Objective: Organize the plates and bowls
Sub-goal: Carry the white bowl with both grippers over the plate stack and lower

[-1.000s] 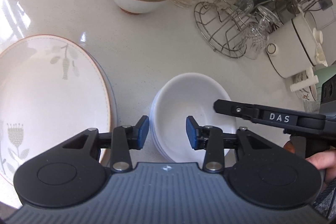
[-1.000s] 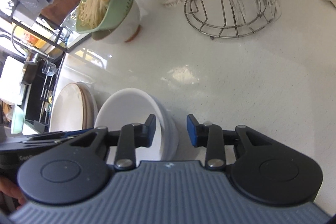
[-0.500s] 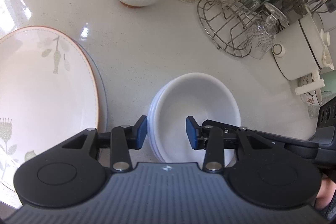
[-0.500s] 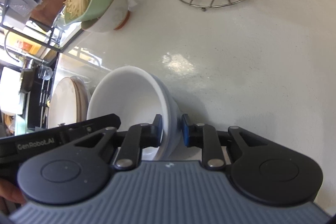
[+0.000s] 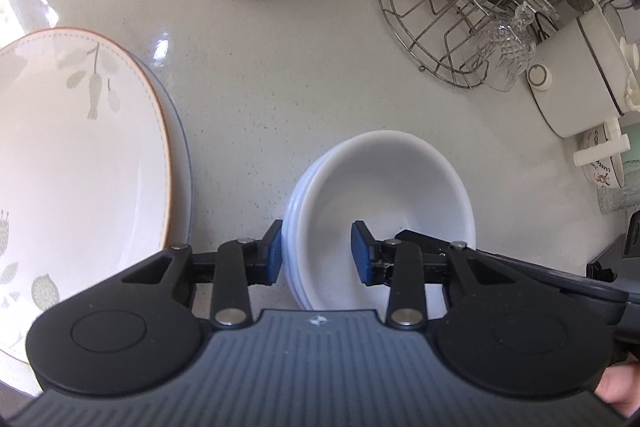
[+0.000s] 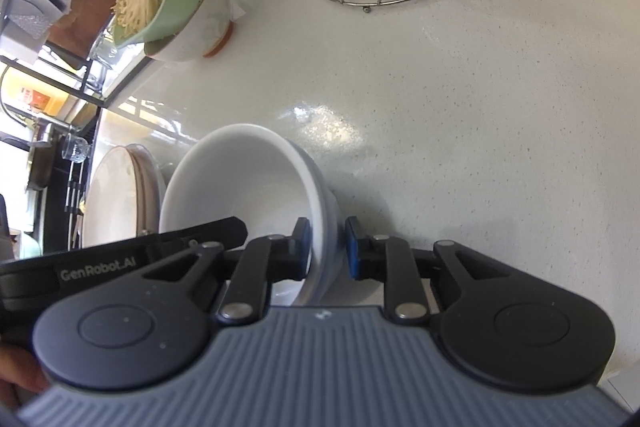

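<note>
A big flowered plate (image 5: pixel 80 163) lies beside the stacked white bowls (image 5: pixel 384 195). The left gripper (image 5: pixel 316 253) has just been closing, its jaws straddling the near rim. The right gripper (image 6: pixel 327 247) pinches the far rim.

The stacked bowls (image 5: pixel 384 211) sit between the left gripper's fingers (image 5: pixel 274 253), plates (image 5: pixel 80 163) left of them, wire rack (image 5: pixel 436 39) beyond right.
</note>
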The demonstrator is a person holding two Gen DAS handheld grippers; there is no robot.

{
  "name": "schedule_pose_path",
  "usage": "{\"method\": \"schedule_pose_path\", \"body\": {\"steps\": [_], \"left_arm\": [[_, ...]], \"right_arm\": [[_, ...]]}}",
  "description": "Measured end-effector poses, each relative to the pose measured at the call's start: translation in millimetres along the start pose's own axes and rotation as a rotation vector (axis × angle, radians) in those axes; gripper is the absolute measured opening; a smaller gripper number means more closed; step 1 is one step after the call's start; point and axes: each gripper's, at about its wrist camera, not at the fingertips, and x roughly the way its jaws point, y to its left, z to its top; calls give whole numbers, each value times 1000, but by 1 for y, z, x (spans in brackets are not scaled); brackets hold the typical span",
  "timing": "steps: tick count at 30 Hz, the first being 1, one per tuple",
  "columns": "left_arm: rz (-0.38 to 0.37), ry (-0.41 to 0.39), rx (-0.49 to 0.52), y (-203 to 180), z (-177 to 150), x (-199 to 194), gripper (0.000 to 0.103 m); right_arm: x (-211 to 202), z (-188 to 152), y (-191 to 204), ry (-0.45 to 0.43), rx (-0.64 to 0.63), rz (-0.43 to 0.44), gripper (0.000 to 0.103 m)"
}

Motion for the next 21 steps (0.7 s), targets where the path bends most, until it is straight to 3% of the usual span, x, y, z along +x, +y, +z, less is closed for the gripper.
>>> {"method": "schedule_pose_path", "body": {"steps": [15,21], "left_arm": [[-66,15,61,-6,0,-27,40],[-89,34,95,-4,1,-43,40]], "right_arm": [[-26,-20,5,-45,110,-28,22],[-43,-27,22,-115,95,-55,22]]}}
